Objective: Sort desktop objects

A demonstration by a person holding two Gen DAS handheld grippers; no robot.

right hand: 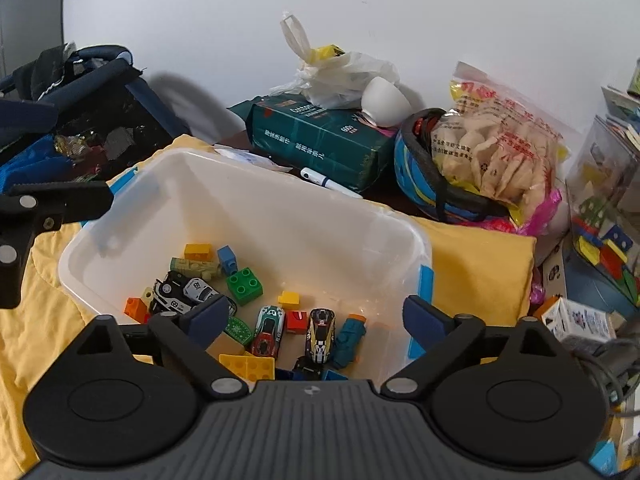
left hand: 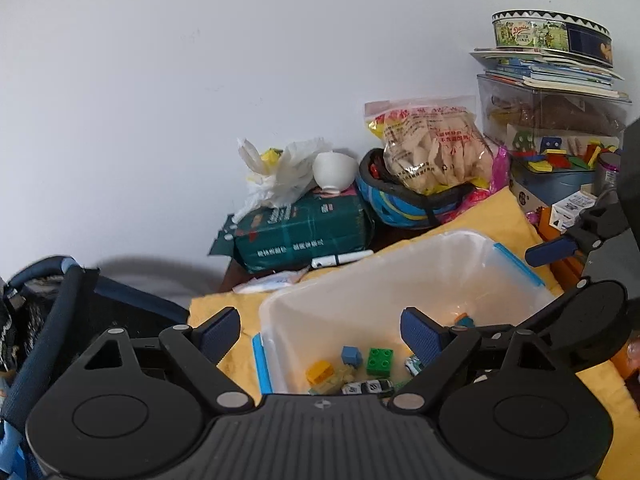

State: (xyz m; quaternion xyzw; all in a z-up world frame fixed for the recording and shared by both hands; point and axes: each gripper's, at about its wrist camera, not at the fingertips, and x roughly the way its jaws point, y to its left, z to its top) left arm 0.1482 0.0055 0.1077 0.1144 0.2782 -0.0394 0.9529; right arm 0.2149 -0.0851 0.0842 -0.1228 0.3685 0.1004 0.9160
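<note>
Translucent plastic: my sorting bin, a white rectangular storage box (right hand: pixel 256 216) with blue clip latches, sits on the yellow cloth (right hand: pixel 476 264) between my two tongs.
Contents: a green four-stud building brick (right hand: pixel 244 285), a yellow brick (right hand: pixel 197 251), a blue brick (right hand: pixel 227 259), a red-and-green toy racing car (right hand: pixel 268 330), a black-and-yellow toy car (right hand: pixel 320 334), a black-and-white toy car (right hand: pixel 184 292).
Left tongs (left hand: pixel 320 330): spread wide, holding nothing, poised over the box's near corner.
Right tongs (right hand: pixel 314 316): spread wide, holding nothing, above the toys.
Step, as I judge it: between placements; the toys are in the box and both my tongs are free.
Still out: a white marker pen (right hand: pixel 326 182) lying just beyond the box's far rim, beside the dark green tissue pack (right hand: pixel 320 136).
Next move: likely a reach past the rim to the pen, closing across its barrel, which is slim and may roll.
</note>
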